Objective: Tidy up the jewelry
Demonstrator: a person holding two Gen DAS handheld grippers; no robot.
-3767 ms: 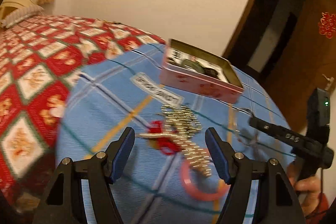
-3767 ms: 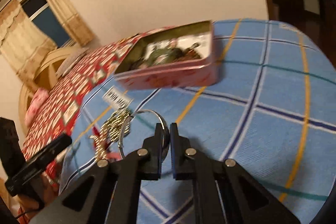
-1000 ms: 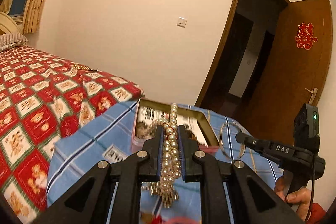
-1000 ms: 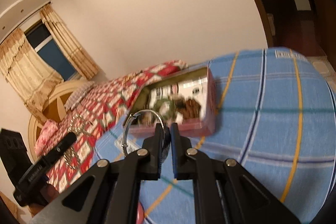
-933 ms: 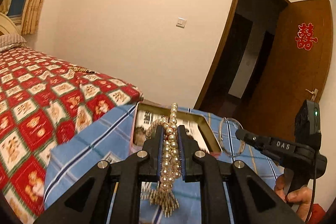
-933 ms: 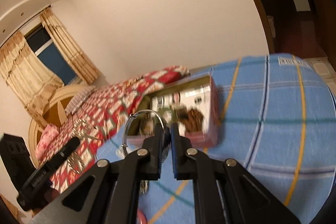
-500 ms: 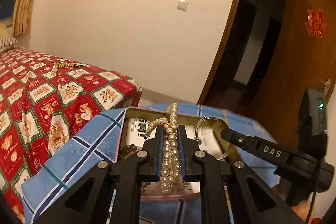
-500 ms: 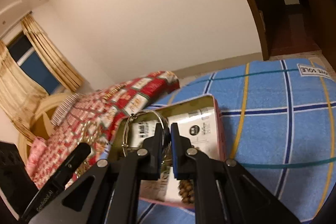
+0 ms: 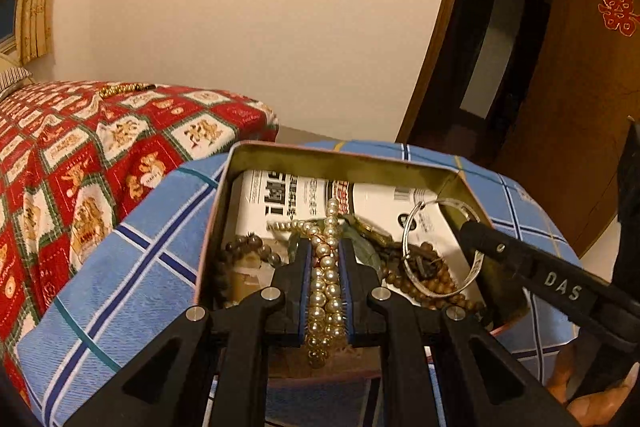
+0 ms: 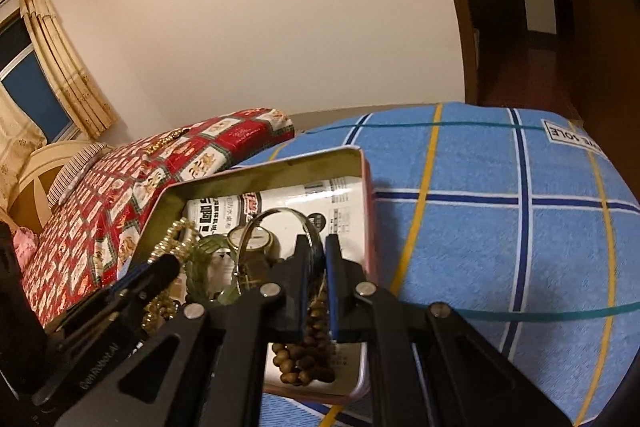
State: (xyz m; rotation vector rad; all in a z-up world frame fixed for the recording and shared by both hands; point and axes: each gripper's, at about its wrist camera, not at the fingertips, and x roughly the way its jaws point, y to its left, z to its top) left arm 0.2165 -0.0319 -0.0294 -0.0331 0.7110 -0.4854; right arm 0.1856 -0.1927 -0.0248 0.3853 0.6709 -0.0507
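An open pink tin (image 9: pixel 336 151) lies on a blue plaid cloth, with a printed paper lining and several pieces of jewelry inside. My left gripper (image 9: pixel 325 247) is shut on a pearl necklace (image 9: pixel 326 279) and hangs over the tin's near half. The necklace's top loops out past the fingertips. My right gripper (image 10: pixel 316 247) is shut on a thin silver bangle (image 10: pixel 276 214), which stands upright above the tin (image 10: pixel 280 163). Brown wooden beads (image 10: pixel 304 359) and a gold watch (image 10: pixel 252 239) rest in the tin. Each gripper shows in the other's view: the right gripper (image 9: pixel 474 233), the left gripper (image 10: pixel 164 267).
The blue plaid cloth (image 10: pixel 500 227) covers a rounded surface that drops away at its edges. A bed with a red patterned quilt (image 9: pixel 100 147) lies to the left, with a string of beads (image 9: pixel 120 89) on it. A doorway and wooden door stand at right. A person's hand (image 9: pixel 592 403) holds the right gripper.
Both grippers have moved forward and downward over the tin, each still holding its piece. The tin now fills the lower middle of both views.
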